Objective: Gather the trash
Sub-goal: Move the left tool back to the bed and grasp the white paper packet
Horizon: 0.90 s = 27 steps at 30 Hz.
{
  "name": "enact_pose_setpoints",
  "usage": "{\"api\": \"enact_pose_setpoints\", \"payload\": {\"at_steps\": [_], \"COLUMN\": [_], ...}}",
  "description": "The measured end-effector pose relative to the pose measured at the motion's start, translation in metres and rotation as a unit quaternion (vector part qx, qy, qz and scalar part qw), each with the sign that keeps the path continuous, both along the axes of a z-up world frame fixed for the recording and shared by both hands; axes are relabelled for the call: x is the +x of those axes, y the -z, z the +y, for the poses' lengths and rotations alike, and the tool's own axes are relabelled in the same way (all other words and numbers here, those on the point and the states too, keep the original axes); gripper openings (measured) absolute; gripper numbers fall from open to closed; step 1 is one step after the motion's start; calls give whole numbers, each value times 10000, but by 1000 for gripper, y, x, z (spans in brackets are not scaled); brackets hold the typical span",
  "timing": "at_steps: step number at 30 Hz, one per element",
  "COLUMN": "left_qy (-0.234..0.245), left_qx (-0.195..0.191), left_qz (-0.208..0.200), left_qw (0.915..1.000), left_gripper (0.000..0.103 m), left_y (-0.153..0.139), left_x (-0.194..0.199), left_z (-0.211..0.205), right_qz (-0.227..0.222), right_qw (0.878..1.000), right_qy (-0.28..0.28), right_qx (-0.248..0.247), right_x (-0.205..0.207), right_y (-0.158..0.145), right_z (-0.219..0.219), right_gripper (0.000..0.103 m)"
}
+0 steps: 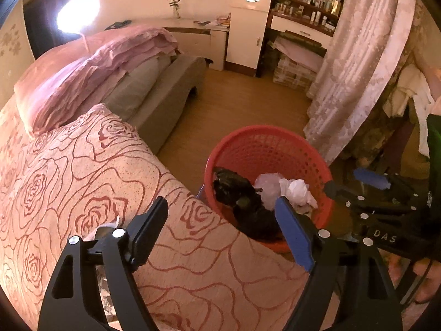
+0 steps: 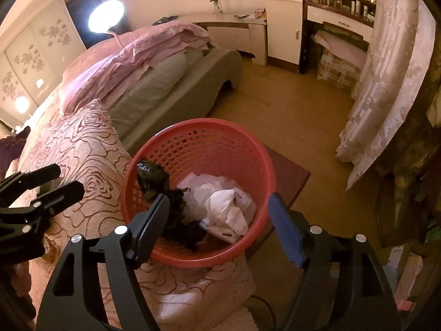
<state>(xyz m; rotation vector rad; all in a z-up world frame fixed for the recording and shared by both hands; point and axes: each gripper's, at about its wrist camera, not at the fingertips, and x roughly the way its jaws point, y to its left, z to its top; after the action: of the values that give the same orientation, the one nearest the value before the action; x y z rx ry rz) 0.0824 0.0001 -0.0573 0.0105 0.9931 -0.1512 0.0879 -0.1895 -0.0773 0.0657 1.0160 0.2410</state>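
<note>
Both grippers stand wide apart at the fingers with nothing between them. From its own camera the left gripper (image 1: 222,218) hangs over the corner of the bed (image 1: 82,182), its dark left finger above the rose-patterned bedspread and its blue-padded right finger overlapping the near rim of the red basket (image 1: 317,162). The right gripper (image 2: 219,211) hovers directly above that same basket (image 2: 248,143), its dark finger crossing the near-left rim and its blue one just outside the right rim.

Inside the basket lies the trash: a crumpled black bag (image 2: 154,176) against the left wall, trailing down toward the near rim, and beside it white crumpled paper and plastic (image 2: 228,209) filling the middle and right. In the left view the black bag (image 1: 237,190) and the white wad (image 1: 296,191) sit the same way, touching each other.

The basket stands just beside the bed corner, on what looks like a dark red stool or low stand (image 2: 292,176); its exact form is hard to tell. Each camera catches the other gripper at its edge: the right one at the right side of the left view (image 1: 355,182), the left one at the left side of the right view (image 2: 59,179).

Farther out, wooden floor (image 2: 289,104) runs to a lace curtain (image 2: 386,69), a folded pink quilt (image 2: 132,52) lies on the bed, and a white cabinet (image 2: 284,24) stands by the far wall
</note>
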Motion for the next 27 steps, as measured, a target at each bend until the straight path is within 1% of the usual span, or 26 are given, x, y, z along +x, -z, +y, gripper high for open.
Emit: {"api": "enact_pose_setpoints", "payload": {"at_steps": [8,15,20,27], "left_qy": [-80,-275,-504,-994], "left_qx": [-101,-149,-62,280], "left_qz": [-30,-74,-146,-339], "left_qw": [9999,9995,9986,9941], "left_gripper": [77,78,78,78], "left_y": [-2,-5,-12,-27], "left_x": [-15,-33,-53,-82], "left_z": [16,42,75,142], "right_qz": [-128,-171,-171,-109], "right_qw": [9999,9992,9972,9911], "right_qy": [-88,-351,-730,-1325], "right_qx": [-28,-48,-26,76], "right_x": [-12,-24,-38,-57], "right_y": [-11,-15,-14,-8], "right_z": [11,33,57,92], "right_gripper": [77,77,77,77]}}
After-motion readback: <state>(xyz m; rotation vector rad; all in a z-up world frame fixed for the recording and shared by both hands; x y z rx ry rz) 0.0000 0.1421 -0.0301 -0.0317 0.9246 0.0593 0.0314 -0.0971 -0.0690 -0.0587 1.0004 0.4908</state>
